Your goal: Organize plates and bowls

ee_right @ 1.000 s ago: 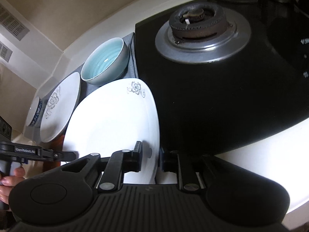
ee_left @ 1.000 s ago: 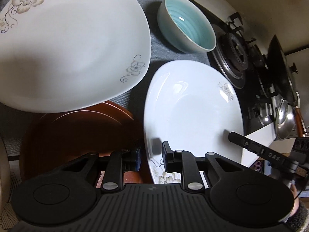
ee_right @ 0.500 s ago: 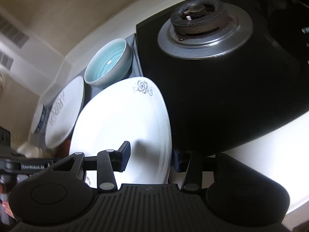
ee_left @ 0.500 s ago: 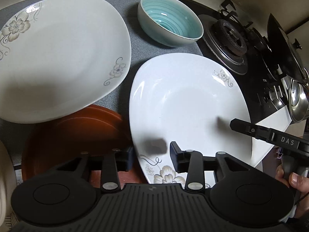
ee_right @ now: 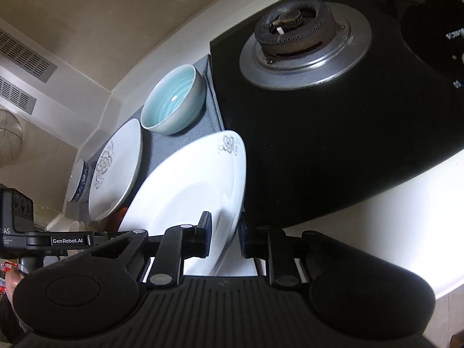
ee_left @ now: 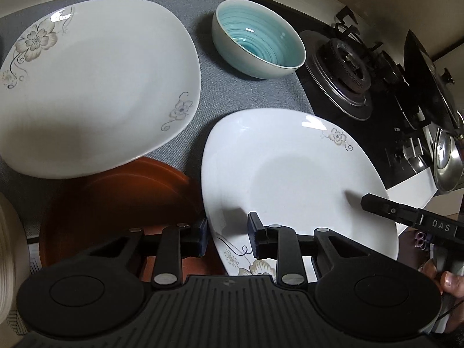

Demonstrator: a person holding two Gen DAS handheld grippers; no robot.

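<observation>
Two white floral plates, one brown plate, one teal bowl.
Your left gripper (ee_left: 226, 239) and right gripper (ee_right: 224, 236) both straddle opposite rims of the near floral plate (ee_left: 290, 179), jaws spread, not clamped. Far floral plate (ee_left: 95, 87), brown plate (ee_left: 116, 203), teal bowl (ee_left: 258, 43) rest on the grey mat (ee_left: 246, 92).

Beige wall (ee_right: 116, 14), white counter (ee_right: 377, 203), black gas hob (ee_right: 348, 130).

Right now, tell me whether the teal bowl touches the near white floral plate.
Apart. The left wrist view shows a strip of grey mat between the teal bowl and the near white floral plate.
</observation>
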